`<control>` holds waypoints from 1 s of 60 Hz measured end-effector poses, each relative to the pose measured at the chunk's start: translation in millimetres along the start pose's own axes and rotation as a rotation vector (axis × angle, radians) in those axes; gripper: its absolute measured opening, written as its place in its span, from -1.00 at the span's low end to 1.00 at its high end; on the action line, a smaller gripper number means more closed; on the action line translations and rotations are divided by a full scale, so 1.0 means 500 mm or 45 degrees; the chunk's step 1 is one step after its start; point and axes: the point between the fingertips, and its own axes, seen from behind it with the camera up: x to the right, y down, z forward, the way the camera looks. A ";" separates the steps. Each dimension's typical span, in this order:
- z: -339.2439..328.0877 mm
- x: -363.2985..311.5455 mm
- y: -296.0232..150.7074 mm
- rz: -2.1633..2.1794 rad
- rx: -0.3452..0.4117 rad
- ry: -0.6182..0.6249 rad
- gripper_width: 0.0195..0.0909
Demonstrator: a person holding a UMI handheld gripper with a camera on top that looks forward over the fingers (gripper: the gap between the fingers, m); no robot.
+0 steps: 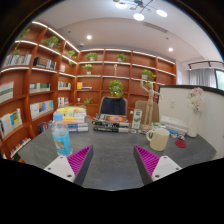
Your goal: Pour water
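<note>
Bookshelves point(35, 85) line the wall behind a grey table point(110, 160). On the table, a water bottle point(62, 136) stands beyond the left finger and a pale mug point(159, 138) beyond the right. The gripper point(113, 162) hovers low, its fingers spread with nothing between the pink pads point(79, 159).

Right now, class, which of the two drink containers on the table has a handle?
The cream mug, ahead of the open gripper's right finger; the clear bottle with the blue label has none.
</note>
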 end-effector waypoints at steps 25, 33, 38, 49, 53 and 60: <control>0.098 -0.376 0.041 0.066 0.019 -0.253 0.79; 0.152 -0.415 0.008 0.164 0.065 -0.292 0.76; 0.185 -0.419 -0.014 0.218 0.109 -0.280 0.31; 0.223 -0.405 -0.018 0.244 0.106 -0.216 -0.32; 0.225 -0.397 -0.017 0.240 0.107 -0.195 -0.47; 0.230 -0.392 -0.017 0.254 0.104 -0.199 -0.65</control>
